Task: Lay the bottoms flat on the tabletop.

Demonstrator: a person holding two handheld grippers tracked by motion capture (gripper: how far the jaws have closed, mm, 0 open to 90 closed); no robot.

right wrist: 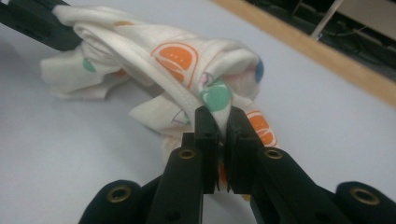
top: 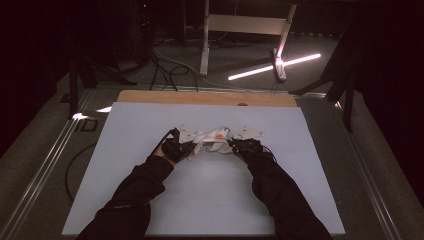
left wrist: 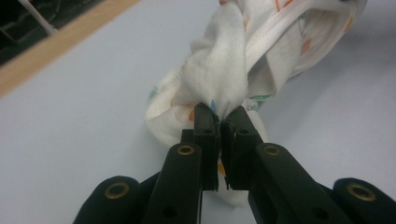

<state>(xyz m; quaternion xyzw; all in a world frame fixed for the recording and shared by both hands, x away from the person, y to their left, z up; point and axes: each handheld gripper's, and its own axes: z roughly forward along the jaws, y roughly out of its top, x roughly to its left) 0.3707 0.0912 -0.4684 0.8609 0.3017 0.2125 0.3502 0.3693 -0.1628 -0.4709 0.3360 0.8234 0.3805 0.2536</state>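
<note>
A small white garment [top: 212, 139] printed with orange, green and blue shapes hangs crumpled between my two grippers, just above the pale blue table top [top: 210, 200]. My left gripper [top: 187, 150] pinches its left end; in the left gripper view the jaws stand together with a fold of the garment [left wrist: 224, 70] clamped at the left gripper [left wrist: 219, 116] tips. My right gripper [top: 234, 146] pinches the right end; in the right gripper view the garment [right wrist: 182, 65] is nipped in the right gripper [right wrist: 220, 119] near a green dot. The far end of the cloth reaches the other gripper's black jaws at the top left.
The table's wooden back edge [top: 205, 97] runs behind the cloth. Beyond it on the floor lie cables [top: 165, 65], a table frame [top: 245, 25] and a bright light bar [top: 275, 66]. Metal rails [top: 45, 160] flank the table.
</note>
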